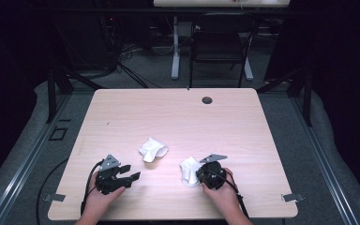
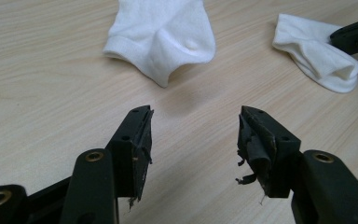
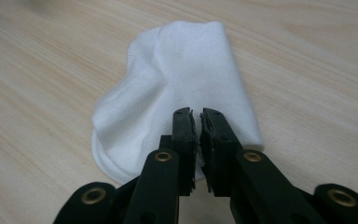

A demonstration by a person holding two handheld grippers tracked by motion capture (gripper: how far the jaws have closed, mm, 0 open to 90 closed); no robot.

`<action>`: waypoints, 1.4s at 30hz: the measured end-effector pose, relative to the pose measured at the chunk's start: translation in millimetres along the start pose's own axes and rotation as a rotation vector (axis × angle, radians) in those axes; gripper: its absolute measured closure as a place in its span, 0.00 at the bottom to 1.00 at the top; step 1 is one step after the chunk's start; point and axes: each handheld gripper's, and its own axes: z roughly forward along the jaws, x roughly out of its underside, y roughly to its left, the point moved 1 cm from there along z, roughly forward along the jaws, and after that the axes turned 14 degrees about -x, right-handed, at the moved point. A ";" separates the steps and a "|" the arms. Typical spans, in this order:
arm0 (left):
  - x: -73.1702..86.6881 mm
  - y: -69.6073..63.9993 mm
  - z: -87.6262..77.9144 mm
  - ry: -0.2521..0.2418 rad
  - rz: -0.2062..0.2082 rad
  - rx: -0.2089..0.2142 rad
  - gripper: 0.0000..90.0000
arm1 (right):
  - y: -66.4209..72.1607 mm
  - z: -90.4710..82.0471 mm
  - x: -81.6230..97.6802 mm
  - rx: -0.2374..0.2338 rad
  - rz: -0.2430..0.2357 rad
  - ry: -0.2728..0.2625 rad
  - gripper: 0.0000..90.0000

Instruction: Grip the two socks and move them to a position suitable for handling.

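Item one, nearest the person: the left gripper (image 1: 130, 179), resting in a hand at the near-left of the table (image 1: 122, 112), jaws spread wide with only bare wood between them, pointed toward the two socks. Item two: the right gripper (image 1: 198, 177), held at the near-right edge, its jaws drawn almost together with a thin slit between the pads; in the right gripper view they sit over the near edge of a white ankle sock (image 3: 186, 84), and whether a fold of fabric is pinched between the pads cannot be told. That sock (image 1: 188, 171) lies crumpled flat on the table, touching the right gripper's front. Item three, a little farther in and toward the middle: a second white ankle sock (image 1: 152, 149), loosely bunched, cuff open, lying free and apart from both grippers; the left gripper view shows it (image 2: 161, 37) just ahead of the open jaws. Item four, far edge: a dark cable grommet (image 1: 207, 100) set in the tabletop. Status, as a judgement: the work with the pair looks early; the socks lie separate, unmatched and unfolded, so bringing them together remains.
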 end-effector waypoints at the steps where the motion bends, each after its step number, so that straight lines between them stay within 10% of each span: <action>1: 0.2 -0.5 0.3 -0.003 0.000 -0.001 0.50 | 2.1 0.4 0.2 0.003 -0.005 0.007 0.93; 16: 0.6 -8.8 0.9 0.007 0.018 0.012 0.51 | 34.8 -3.0 1.5 -0.063 -0.049 -0.020 0.91; 23: 0.6 -14.2 2.8 0.010 0.035 0.027 0.52 | 22.9 -9.6 -3.4 -0.037 -0.048 -0.070 0.94; 35: 0.7 -19.7 3.5 0.015 0.052 0.037 0.53 | 18.9 1.7 3.1 0.001 -0.045 -0.002 0.93; 42: 0.5 -19.2 3.6 0.018 0.051 0.036 0.53 | 37.7 1.6 -2.8 -0.096 -0.096 -0.053 0.84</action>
